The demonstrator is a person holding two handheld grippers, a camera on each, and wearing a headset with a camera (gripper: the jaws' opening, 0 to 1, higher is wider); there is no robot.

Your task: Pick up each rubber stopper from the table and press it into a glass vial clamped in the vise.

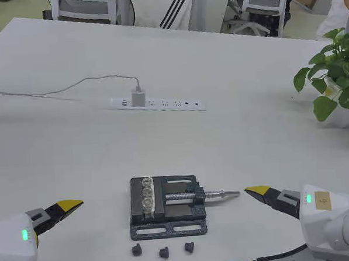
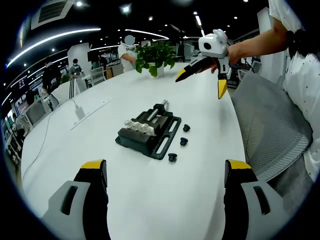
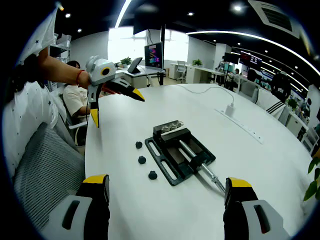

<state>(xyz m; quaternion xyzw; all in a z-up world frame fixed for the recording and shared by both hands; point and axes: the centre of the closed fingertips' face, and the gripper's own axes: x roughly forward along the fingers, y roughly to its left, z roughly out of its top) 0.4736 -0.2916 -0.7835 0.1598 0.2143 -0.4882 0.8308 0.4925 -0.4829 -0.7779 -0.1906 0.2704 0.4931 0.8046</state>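
Left gripper point(image 2: 165, 166): jaws spread wide, nothing between them. In the head view it sits at the near-left edge, yellow tip pointing right toward the vise and well apart from it. The right gripper view shows it held above the white table point(image 1: 247, 62).

Vise point(image 1: 167, 215): dark body, standing on the table at near-centre, between the two grippers. Three glass vials point(image 1: 147, 194) stand upright in a single row between its jaws, at the left end of the body, mouths open and facing up. The screw handle point(image 1: 222, 194) projects from the right side, pointing at the right gripper.

Rubber stoppers point(image 1: 164, 252): three dark pieces lying on the table in a row, just in front of the vise base. They lie apart from one another, and neither gripper touches them.

Right gripper point(image 3: 167, 181): jaws spread wide, nothing between them. In the head view it sits at the near-right, upper yellow tip pointing left, near the end of the screw handle but not touching it.

Farther back, a white power strip point(image 1: 167, 103) lies across the middle of the table with a white charger point(image 1: 137, 98) plugged in; its cable point(image 1: 55, 91) runs off to the left. A green plant point(image 1: 335, 69) stands at the far right edge.
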